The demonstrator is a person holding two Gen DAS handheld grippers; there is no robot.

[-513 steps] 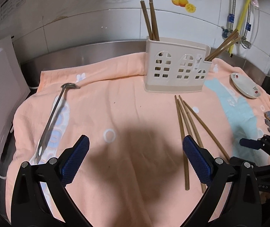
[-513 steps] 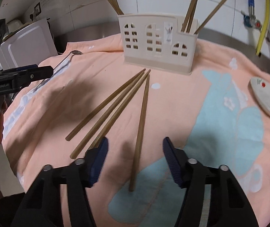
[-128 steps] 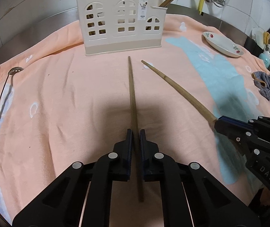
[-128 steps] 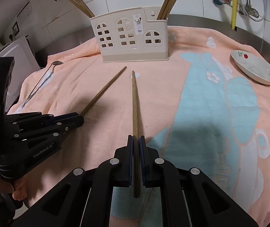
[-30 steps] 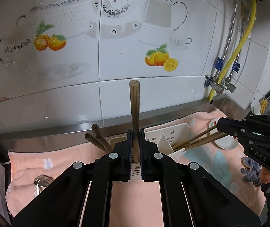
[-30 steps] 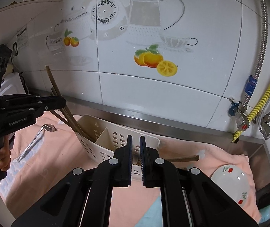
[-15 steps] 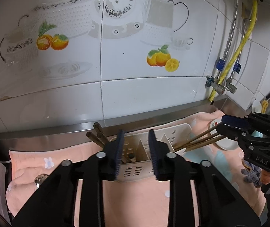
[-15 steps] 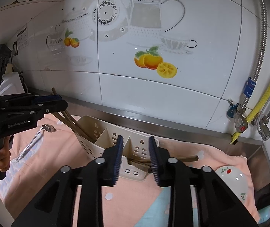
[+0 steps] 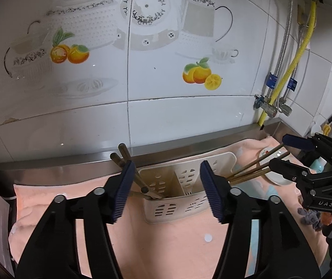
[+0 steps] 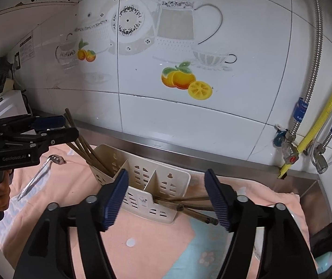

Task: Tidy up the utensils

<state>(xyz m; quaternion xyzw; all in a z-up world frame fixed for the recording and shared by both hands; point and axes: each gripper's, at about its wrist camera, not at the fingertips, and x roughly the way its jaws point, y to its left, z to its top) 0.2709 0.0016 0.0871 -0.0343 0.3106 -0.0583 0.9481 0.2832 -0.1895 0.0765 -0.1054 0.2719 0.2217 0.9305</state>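
Hanging above the table, the left tongs (image 9: 166, 189) are spread wide and hold nothing — just air sits between the two blue pads. The right tongs (image 10: 167, 196) are spread wide too, and they also hold nothing. Both hang over the cream holder (image 9: 177, 195) with little window holes, not touching it.

The holder stands on the peach cloth (image 9: 166, 251), close to the steel edge (image 10: 189, 150) at the foot of the tiled wall (image 9: 166, 69). Bare cloth lies in front of the holder.

Brown chopsticks (image 9: 128, 162) lean out of the holder's left end. More chopsticks (image 10: 189, 205) stick out low from its right end, tilted almost flat. A metal spoon (image 10: 40, 174) lies on the cloth, off to the left — well apart from the holder. A small plate (image 9: 274, 177) sits to the right.
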